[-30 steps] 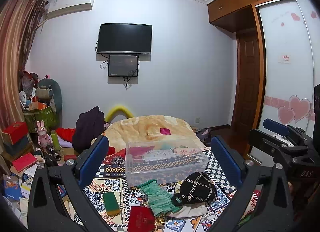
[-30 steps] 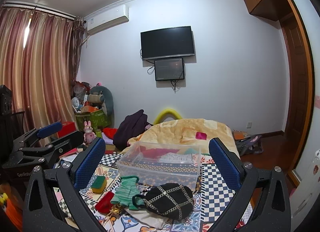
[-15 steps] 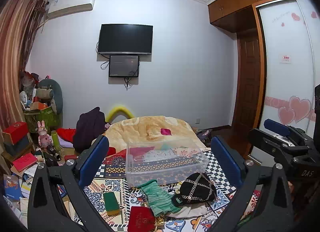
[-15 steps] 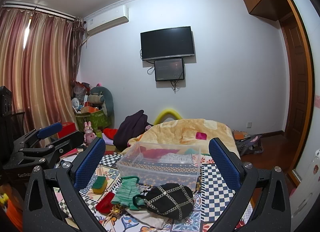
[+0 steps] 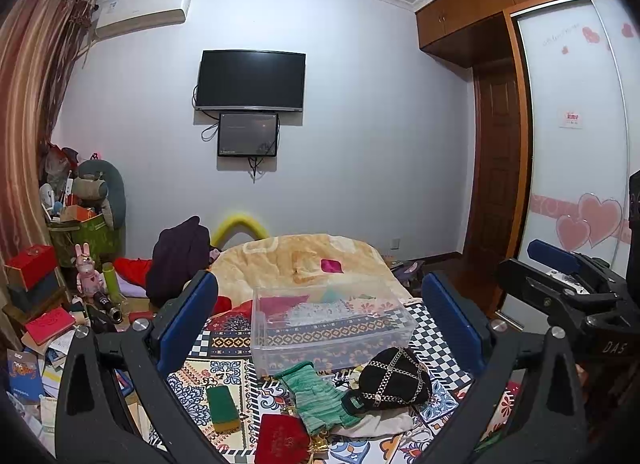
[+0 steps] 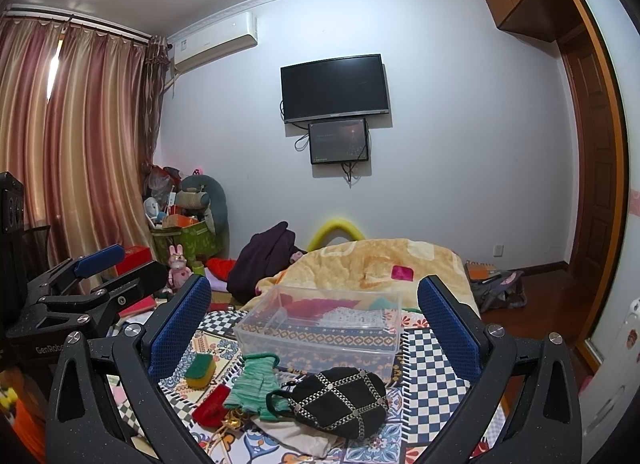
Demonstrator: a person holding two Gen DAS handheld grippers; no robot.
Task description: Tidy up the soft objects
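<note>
A clear plastic box [image 5: 330,328] [image 6: 320,326] stands on the patterned bedspread. In front of it lie a green knitted cloth [image 5: 318,398] [image 6: 254,386], a black hat with chain trim [image 5: 394,380] [image 6: 340,398], a white cloth [image 5: 378,422] under them, a red pouch [image 5: 282,440] [image 6: 210,406] and a green-and-yellow sponge [image 5: 222,408] [image 6: 200,370]. My left gripper [image 5: 320,328] is open and empty, held above the bed short of the items. My right gripper [image 6: 316,328] is open and empty too, to the right of the left one.
An orange blanket [image 5: 304,260] and a dark garment [image 5: 178,256] lie behind the box. Boxes, toys and books clutter the floor at left [image 5: 48,304]. A wardrobe [image 5: 576,144] and a door [image 6: 596,168] stand at right. A TV [image 5: 250,80] hangs on the far wall.
</note>
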